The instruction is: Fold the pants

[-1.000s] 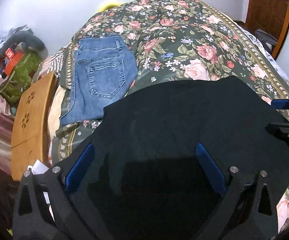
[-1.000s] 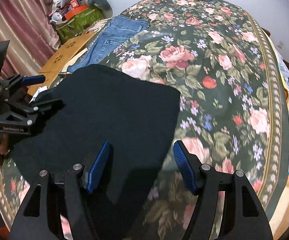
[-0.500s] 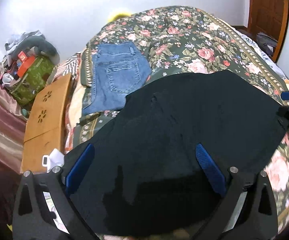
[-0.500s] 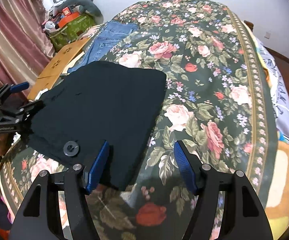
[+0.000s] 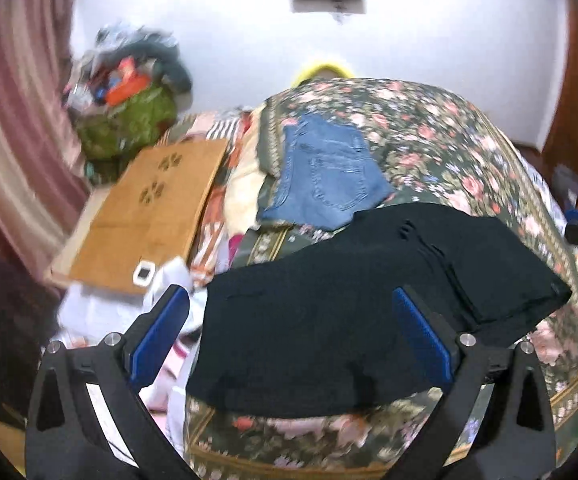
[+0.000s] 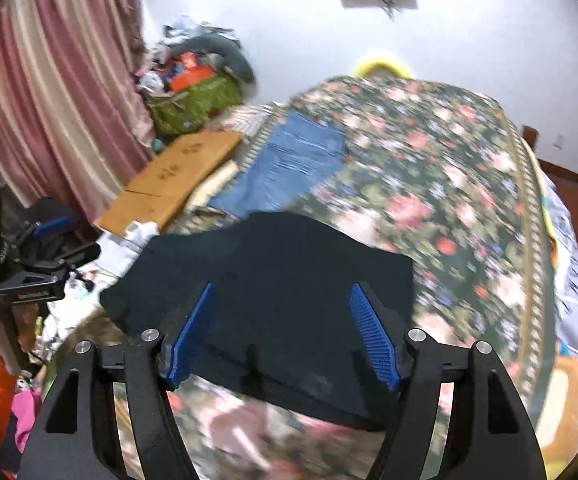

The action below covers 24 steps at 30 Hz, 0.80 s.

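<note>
Black cloth is what I work with: the black pants (image 5: 373,300) lie folded in a thick packet at the near edge of the bed (image 5: 429,128), closer to its near left corner, and part of the packet seems to reach over that edge. My left gripper (image 5: 297,332) is released, its blue pads (image 5: 161,332) wide apart above the near end of the packet and holding nothing. My right gripper (image 6: 285,334) is released too, with the pads (image 6: 373,340) spread over the right part of the cloth, not touching it as far as I can see.

I judge that the fold is almost finished and what remains is to check it, or to make one last fold. To do it well I should keep both tools level, take the two near corners at the same time, and lay them on the far edge of the packet so the layers stay in line. The layers at the right end look stepped, so I would press them flat first.

Folded blue jeans (image 5: 329,176) lie just behind the pants, toward the far left corner of the bed; the two nearly touch, so there is little room to push forward. Beside the left edge stands a wooden board (image 5: 149,208) with a small white device (image 5: 144,272) on it, and white clutter (image 6: 137,240) lies under the corner. The right wrist view is blurred, so fine details there I cannot tell
</note>
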{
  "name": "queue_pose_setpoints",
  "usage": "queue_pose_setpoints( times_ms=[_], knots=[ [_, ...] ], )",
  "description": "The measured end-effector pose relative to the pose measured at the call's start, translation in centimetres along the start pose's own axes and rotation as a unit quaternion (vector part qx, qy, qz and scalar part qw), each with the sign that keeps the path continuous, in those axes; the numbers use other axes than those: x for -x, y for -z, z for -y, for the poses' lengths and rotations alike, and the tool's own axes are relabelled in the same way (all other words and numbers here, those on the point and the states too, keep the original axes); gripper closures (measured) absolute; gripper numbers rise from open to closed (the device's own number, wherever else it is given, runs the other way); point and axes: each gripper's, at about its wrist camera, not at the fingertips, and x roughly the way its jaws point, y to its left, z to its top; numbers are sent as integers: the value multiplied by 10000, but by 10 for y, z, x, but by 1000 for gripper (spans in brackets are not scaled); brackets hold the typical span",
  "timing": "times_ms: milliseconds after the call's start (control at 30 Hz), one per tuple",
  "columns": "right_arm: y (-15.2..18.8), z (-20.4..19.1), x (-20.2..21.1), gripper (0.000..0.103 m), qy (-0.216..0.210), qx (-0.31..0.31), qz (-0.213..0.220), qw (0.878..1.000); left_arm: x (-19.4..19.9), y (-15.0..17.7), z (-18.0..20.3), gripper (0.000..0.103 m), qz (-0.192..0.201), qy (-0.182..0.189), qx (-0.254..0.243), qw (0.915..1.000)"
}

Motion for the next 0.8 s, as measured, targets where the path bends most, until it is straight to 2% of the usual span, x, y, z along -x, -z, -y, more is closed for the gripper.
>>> queue_pose_setpoints(
  times_ms=[100, 200, 333, 400, 433, 567, 633, 733, 800],
  knots=[
    [-3, -20, -18, 36, -194, 141, -75, 9997, -7, 12, -32, 1, -375, 176, 536, 9977],
    [0, -36, -45, 36, -285, 313, -327, 9986, -16, 31, -55, 1, -734, 339, 939, 9923],
    [13, -43, -81, 36, -194, 407, -840, 9954, -26, 58, -69, 1, -1205, 442, 1075, 9859],
    [21, -44, -94, 36, -209, 473, -1148, 9920, -32, 70, -74, 1, -1454, 624, 1241, 9796],
    [26, -46, -99, 35, -165, 591, -1232, 9905, -36, 76, -76, 1, -1572, 737, 1360, 9754],
    [31, -51, -97, 33, -62, 884, -1256, 9881, -55, 97, -84, 1, -2132, 1339, 1914, 9487],
    [32, -49, -97, 33, -99, 874, -1260, 9881, -65, 102, -83, 1, -2333, 1745, 2155, 9320],
    [33, -48, -96, 33, -163, 840, -1245, 9885, -77, 102, -85, 1, -2505, 2082, 2542, 9107],
    [32, -49, -98, 33, -152, 839, -1263, 9883, -87, 100, -87, 1, -2595, 2144, 2731, 9012]
  ],
)
